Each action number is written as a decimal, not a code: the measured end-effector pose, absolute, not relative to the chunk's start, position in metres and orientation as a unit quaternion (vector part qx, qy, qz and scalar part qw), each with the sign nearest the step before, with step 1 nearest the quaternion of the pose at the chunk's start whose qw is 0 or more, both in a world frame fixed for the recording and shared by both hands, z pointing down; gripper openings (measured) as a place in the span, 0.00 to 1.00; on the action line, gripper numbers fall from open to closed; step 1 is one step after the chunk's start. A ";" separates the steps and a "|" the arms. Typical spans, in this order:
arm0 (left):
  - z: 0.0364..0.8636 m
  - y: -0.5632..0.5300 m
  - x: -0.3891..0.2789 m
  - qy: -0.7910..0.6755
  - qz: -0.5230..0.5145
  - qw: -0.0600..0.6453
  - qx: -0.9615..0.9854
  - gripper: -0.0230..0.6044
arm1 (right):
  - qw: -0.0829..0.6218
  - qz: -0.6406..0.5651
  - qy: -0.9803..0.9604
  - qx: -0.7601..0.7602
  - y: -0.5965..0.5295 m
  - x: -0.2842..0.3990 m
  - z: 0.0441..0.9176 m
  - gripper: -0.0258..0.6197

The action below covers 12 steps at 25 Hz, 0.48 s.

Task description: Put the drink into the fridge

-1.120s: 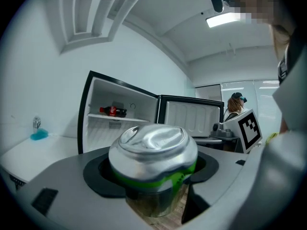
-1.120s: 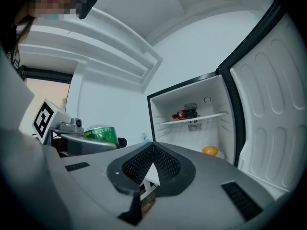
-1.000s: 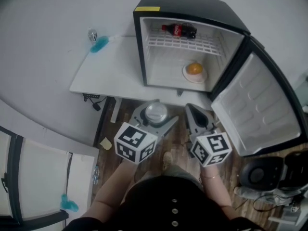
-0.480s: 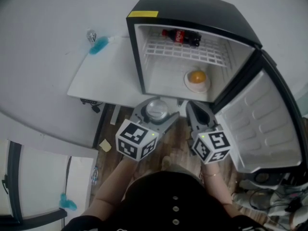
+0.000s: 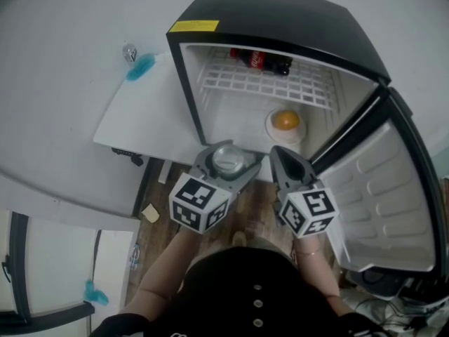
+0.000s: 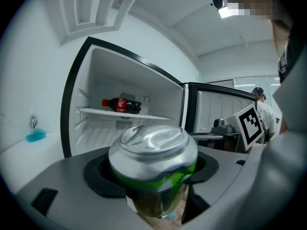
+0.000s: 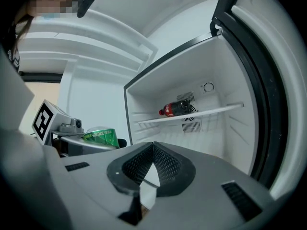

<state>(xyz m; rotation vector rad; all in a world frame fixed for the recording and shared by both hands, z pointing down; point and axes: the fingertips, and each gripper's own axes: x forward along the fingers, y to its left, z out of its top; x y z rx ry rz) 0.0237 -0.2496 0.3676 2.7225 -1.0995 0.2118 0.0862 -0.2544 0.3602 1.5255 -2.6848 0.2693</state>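
Holds the drink can (image 6: 153,150) upright in the left gripper (image 5: 228,163), jaws clamped on its green-banded body. Carries the right gripper (image 5: 279,159) just beside it, jaws pressed together on nothing. Stands nearer the open fridge (image 5: 280,20) than half a second ago: now brings the can to the cabinet's front lip, not yet inside. Shows a cola bottle (image 5: 261,60) lying on the wire shelf (image 5: 266,83) and, below, a plate (image 5: 270,128) bearing what looks like an orange (image 5: 285,120). Leaves the door (image 5: 382,202) swung wide.
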 end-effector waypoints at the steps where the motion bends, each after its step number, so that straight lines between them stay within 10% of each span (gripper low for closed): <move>1: 0.369 -0.252 0.025 -0.373 0.073 0.100 0.920 0.59 | 0.023 0.087 -0.867 0.491 -0.256 0.087 0.361 0.05; 12: 0.380 -0.264 0.037 -0.368 0.084 0.107 0.920 0.59 | 0.031 0.097 -0.865 0.492 -0.265 0.095 0.372 0.05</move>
